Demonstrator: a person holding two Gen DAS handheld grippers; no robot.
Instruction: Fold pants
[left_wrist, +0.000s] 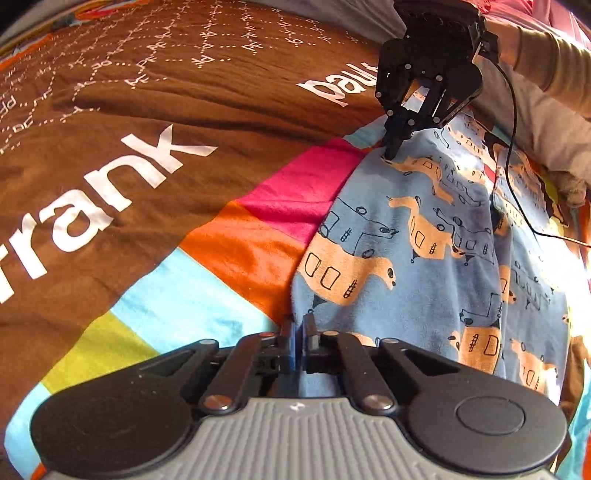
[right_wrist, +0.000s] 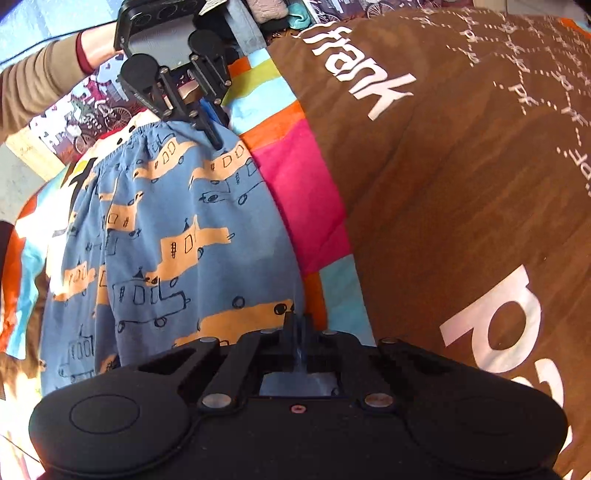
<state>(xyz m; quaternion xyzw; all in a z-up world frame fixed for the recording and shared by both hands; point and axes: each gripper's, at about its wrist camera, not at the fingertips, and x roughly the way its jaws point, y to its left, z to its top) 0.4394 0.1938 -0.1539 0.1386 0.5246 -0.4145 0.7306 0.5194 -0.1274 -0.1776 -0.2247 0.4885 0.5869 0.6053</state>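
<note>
The blue pants printed with tan vehicles lie spread on a brown bedspread, over its pink stripe and orange stripe. The left tool has its fingers pressed together, pinching the pants' edge beside the orange stripe, at the end with the gathered waistband. The right tool is likewise pressed together on the pants' edge at the opposite end, near the pink stripe.

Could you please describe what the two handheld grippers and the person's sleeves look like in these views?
The left gripper is black, with round linkage discs, silver rivets and a ribbed grey body. The right gripper is all black, trailing a thin black cable. Both forearms wear a beige long sleeve, with a dark red cuff on the left.
</note>
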